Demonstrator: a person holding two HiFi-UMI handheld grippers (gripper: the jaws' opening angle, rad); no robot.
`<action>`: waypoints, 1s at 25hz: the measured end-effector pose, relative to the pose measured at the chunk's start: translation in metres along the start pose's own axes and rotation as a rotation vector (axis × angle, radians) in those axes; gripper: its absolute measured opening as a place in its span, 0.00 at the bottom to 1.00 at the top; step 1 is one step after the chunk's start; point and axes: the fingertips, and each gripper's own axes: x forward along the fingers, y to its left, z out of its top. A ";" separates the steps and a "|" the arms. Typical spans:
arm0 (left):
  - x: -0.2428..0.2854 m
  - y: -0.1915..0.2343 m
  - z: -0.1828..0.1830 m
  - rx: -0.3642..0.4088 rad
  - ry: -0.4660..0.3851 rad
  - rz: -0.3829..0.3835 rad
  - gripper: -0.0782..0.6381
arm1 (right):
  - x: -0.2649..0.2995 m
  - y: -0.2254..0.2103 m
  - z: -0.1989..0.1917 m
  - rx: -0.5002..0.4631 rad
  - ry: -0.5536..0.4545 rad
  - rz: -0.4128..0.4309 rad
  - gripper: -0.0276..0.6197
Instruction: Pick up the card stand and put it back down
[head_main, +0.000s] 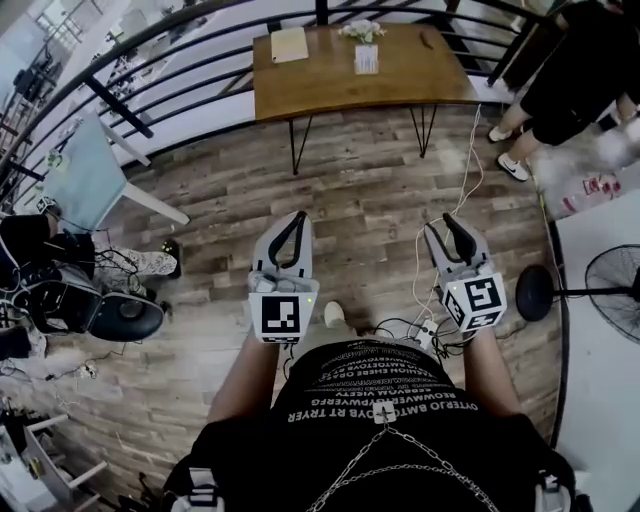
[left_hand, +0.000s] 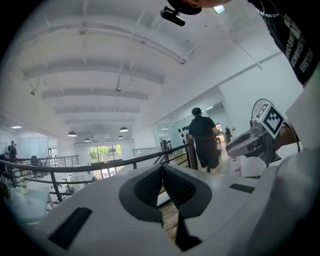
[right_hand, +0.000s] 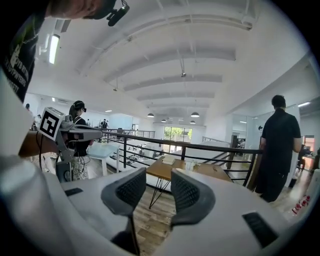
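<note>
The card stand (head_main: 366, 59), a small clear upright holder with a card in it, stands on the wooden table (head_main: 330, 85) at the far side of the floor, beside a small bunch of flowers (head_main: 362, 30) and a pale book (head_main: 289, 44). Both grippers are held over the plank floor, well short of the table. My left gripper (head_main: 299, 216) (left_hand: 161, 169) is shut with its tips together and nothing between them. My right gripper (head_main: 452, 222) (right_hand: 159, 175) is open, a clear gap between its empty jaws. In the right gripper view the wooden table (right_hand: 210, 171) lies ahead.
A black railing (head_main: 200, 75) runs behind the table. A person in black (head_main: 575, 70) stands at the table's right end. A floor fan (head_main: 612, 290) and a white surface (head_main: 600, 380) are at the right, cables (head_main: 440, 320) by my feet, a pale blue table (head_main: 85, 175) at the left.
</note>
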 end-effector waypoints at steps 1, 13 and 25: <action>0.003 0.013 -0.003 -0.004 -0.003 -0.004 0.15 | 0.009 0.006 0.004 -0.006 0.006 -0.005 0.29; 0.042 0.055 -0.018 -0.055 -0.024 -0.060 0.15 | 0.052 0.002 0.021 0.002 0.034 -0.030 0.34; 0.087 0.036 -0.034 -0.067 0.033 -0.080 0.15 | 0.085 -0.031 0.006 0.033 0.021 0.001 0.36</action>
